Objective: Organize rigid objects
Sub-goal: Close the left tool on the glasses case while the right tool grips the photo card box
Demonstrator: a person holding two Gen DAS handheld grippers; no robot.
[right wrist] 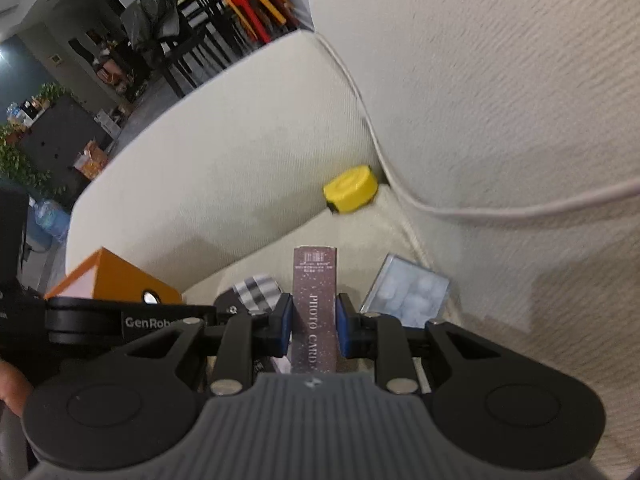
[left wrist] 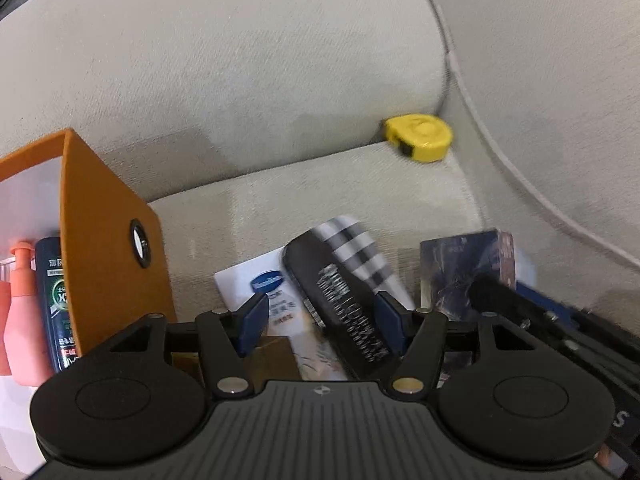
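My right gripper point(right wrist: 313, 328) is shut on a slim maroon box point(right wrist: 314, 308) printed "PHOTO CARD", held upright above the sofa seat. In the left wrist view the same box point(left wrist: 468, 272) shows dark at the right. My left gripper point(left wrist: 322, 320) stands open, pointing steeply down over a black case with white lettering point(left wrist: 344, 304) and a white pack with a blue logo point(left wrist: 264, 284). Its pads touch neither. A black-and-white striped item point(left wrist: 356, 244) lies under the case. An orange bin point(left wrist: 104, 248) at the left holds a pink bottle point(left wrist: 24, 312) and a dark bottle point(left wrist: 52, 292).
A yellow tape measure point(right wrist: 352, 188) sits in the sofa corner where the armrest meets the backrest. A clear box of white balls point(right wrist: 412, 292) lies on the seat to the right of the held box. The beige sofa seat point(left wrist: 320, 188) lies between these things.
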